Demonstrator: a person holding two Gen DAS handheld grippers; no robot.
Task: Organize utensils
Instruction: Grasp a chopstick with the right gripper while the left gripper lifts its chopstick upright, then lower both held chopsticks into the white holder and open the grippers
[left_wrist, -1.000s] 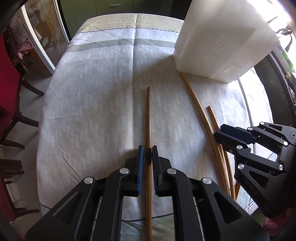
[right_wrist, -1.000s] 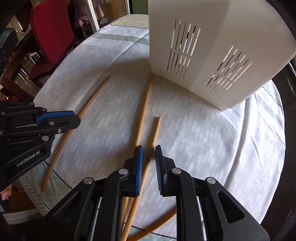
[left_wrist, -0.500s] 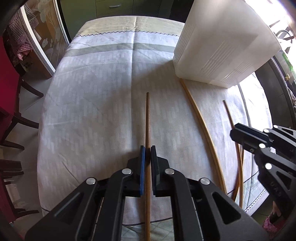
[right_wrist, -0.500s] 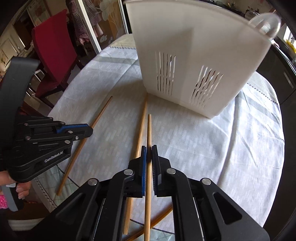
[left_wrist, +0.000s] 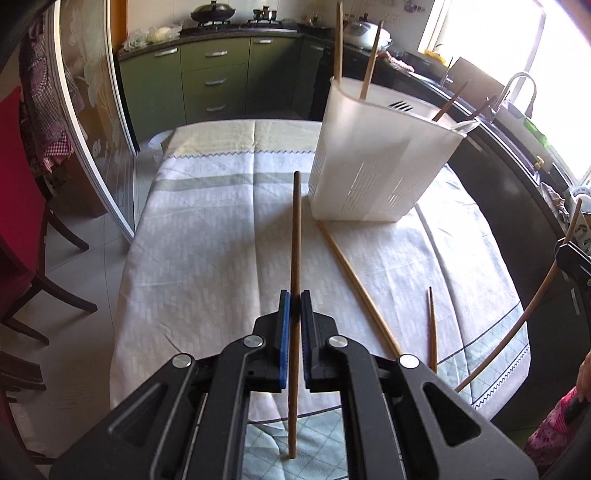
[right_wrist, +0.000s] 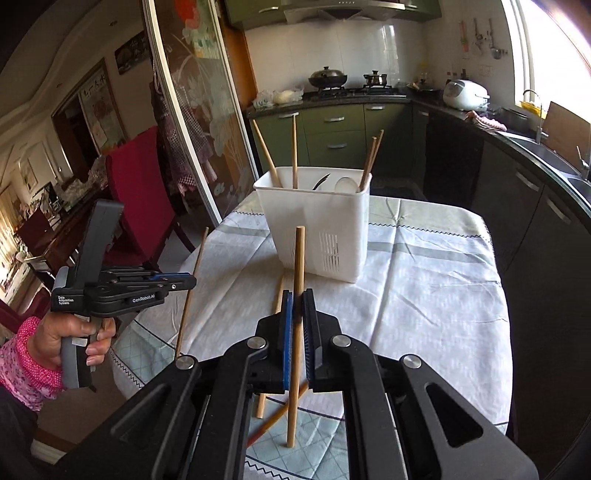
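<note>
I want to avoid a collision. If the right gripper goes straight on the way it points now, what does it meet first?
Probably the white utensil holder: the right gripper, jaws shut on a chopstick, points at its lower front wall. Depth is unclear; it might reach the tablecloth before it.

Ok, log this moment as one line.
left tongs: shut on dark chopstick | right tongs: shut on light chopstick | both lifted off table | holder: upright | two chopsticks on cloth

Right gripper (left_wrist: 576, 264) cut off by left-wrist view's right edge, jaws unseen there. Utensil holder (right_wrist: 314, 225) contents mostly hidden behind wall; dark utensil (right_wrist: 320, 181) and white one (right_wrist: 345, 184) unidentifiable. Table chopsticks (right_wrist: 275, 415) partly hidden behind right gripper body.
</note>
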